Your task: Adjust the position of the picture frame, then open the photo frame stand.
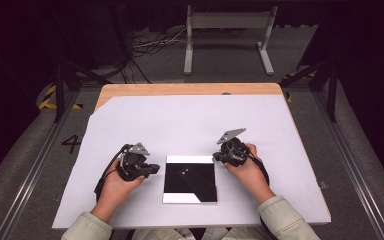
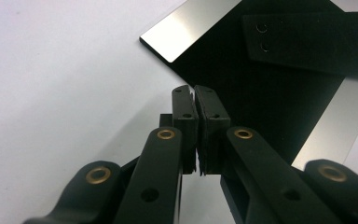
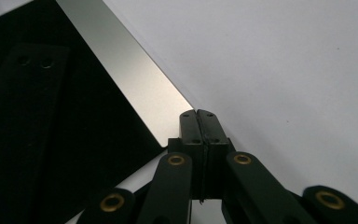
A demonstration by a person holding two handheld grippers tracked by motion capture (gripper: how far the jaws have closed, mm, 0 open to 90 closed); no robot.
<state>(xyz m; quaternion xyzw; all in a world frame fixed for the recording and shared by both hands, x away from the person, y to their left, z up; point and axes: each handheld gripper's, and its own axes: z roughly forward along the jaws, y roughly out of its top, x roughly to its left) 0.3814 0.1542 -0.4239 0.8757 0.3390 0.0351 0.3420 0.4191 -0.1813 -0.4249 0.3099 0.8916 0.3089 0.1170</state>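
Holding a gripper in each hand, we rest both on the white sheet, one at either side of the square mirror plate that lies flat between them.

Starting at our left, the left gripper points toward the plate's left edge, its tips just beside that edge. In the left gripper view its jaws stand nearly together, a thin slit between the pads and nothing in it, so it grasps nothing. Ahead of those tips and a little to their right, the plate shows a bright strip along its rim and a dark centre that reflects what is above it.

Moving across, the plate sits between the two tools, touching neither as far as we can tell.

At our right, the right gripper rests by the plate's far right corner. Its jaws are clenched pad to pad and empty, and that corner lies just left of its tips.

We judge the risks lie in the plate being thin, flat and slick. Closed tips pushed at an edge could slide it across the sheet or skid over its top and scratch the surface. Lifting one edge unevenly could let it slip out and drop.
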